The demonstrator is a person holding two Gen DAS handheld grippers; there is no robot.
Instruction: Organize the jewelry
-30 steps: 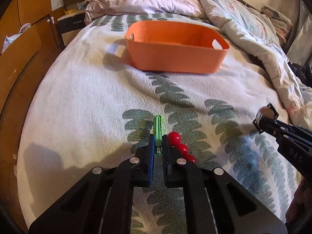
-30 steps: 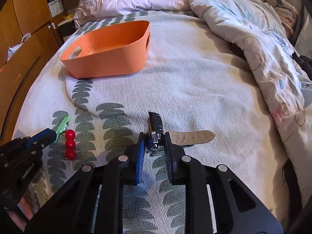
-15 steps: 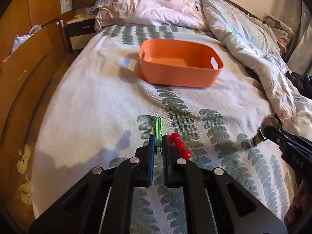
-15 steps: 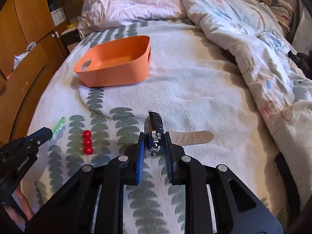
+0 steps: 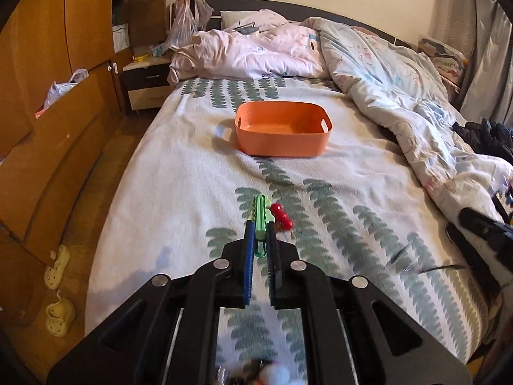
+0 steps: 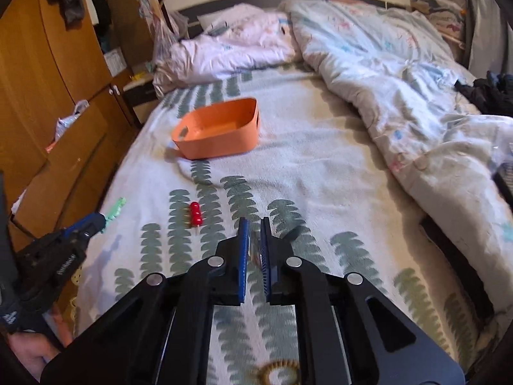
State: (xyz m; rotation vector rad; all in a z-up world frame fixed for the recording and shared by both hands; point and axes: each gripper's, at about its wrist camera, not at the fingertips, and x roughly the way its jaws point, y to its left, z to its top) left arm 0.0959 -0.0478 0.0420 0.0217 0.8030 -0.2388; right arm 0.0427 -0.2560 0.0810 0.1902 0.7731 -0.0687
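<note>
No words or numbers can be read here. The left gripper (image 6: 81, 229) has small white letters on its black side, but they are too blurry to make out. A paper (image 5: 121, 36) on the cupboard has tiny print, too small to read.

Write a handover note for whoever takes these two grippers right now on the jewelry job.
Left gripper: shut on the green clip.
Right gripper: jaws nearly together; what is between them is blurred, so I can't tell.
Red bead piece lies on the bedspread; orange basket is farther up the bed and looks empty.
Done: nothing in the basket.
Left: clip and beads into it.
</note>
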